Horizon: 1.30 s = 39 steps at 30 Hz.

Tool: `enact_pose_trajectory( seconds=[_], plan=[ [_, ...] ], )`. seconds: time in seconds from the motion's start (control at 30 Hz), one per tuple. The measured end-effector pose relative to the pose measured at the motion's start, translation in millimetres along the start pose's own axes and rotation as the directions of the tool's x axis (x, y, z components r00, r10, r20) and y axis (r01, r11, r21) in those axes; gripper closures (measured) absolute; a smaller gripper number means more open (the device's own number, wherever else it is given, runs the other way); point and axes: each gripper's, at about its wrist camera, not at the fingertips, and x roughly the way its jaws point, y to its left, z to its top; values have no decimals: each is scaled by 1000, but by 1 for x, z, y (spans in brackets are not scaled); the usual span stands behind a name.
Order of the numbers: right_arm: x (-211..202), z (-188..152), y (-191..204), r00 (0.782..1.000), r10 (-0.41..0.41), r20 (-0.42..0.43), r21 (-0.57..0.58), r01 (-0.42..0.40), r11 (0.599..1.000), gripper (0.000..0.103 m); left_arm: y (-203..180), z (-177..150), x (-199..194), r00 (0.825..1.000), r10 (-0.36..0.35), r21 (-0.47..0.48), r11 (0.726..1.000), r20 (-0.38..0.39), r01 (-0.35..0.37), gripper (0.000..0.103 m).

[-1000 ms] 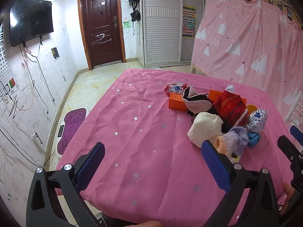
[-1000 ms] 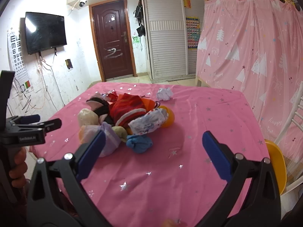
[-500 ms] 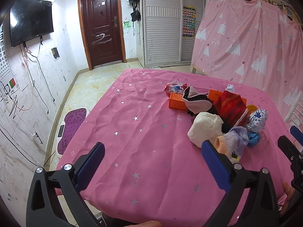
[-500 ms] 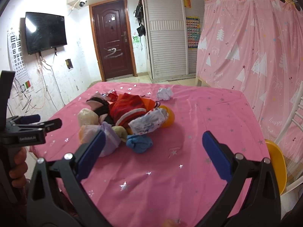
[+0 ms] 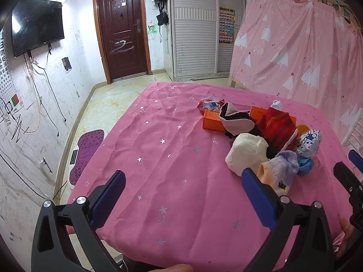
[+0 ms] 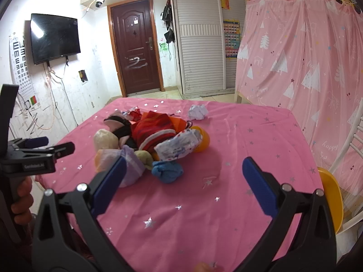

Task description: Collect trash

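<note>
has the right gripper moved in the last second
No. In the right wrist view the right gripper frames the door and the paper ball exactly as before, jaws open.

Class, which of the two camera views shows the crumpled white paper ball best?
The right wrist view: the paper ball lies in the open on the pink tablecloth, apart from the pile. In the left wrist view the ball is small, far off and partly hidden behind the orange box.

orange boxes (image 5: 213,122): 2 | crumpled paper balls (image 6: 198,112): 1 | blue socks (image 6: 167,171): 1
</note>
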Motion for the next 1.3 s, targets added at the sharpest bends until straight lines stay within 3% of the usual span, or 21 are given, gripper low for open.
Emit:
enact_pose_trajectory(
  seconds=[0.47, 0.63, 0.77, 0.93, 1.07, 1.23, 1.3],
  plan=[
    [1, 0, 0, 1000, -6, 0, 1, 6, 1000, 5, -1, 0, 4, 1000, -12, 6, 1000, 1, 12, 8],
    [4, 0, -4, 1000, 3, -9, 17, -3, 1000, 4, -4, 15, 7, 999, -5, 59, 998, 50, 2, 8],
    [7, 4, -9, 1000, 5, -25, 34, -5, 999, 4, -9, 38, 15, 998, -49, 102, 994, 42, 45, 8],
    [16, 11, -19, 998, 5, -56, 75, 0, 997, 4, -13, 69, 32, 992, -124, 104, 987, 1, 123, 8],
    [21, 18, -22, 996, 45, -81, 121, -35, 992, 4, -18, 85, 52, 981, -176, 102, 978, -77, 183, 11],
    [29, 29, -12, 992, 63, -111, 121, -50, 991, 5, -28, 97, 76, 956, -233, 84, 964, -179, 251, 32],
    [34, 32, -8, 989, 72, -128, 135, -55, 989, 5, -31, 99, 83, 947, -247, 82, 960, -205, 267, 34]
  ],
)
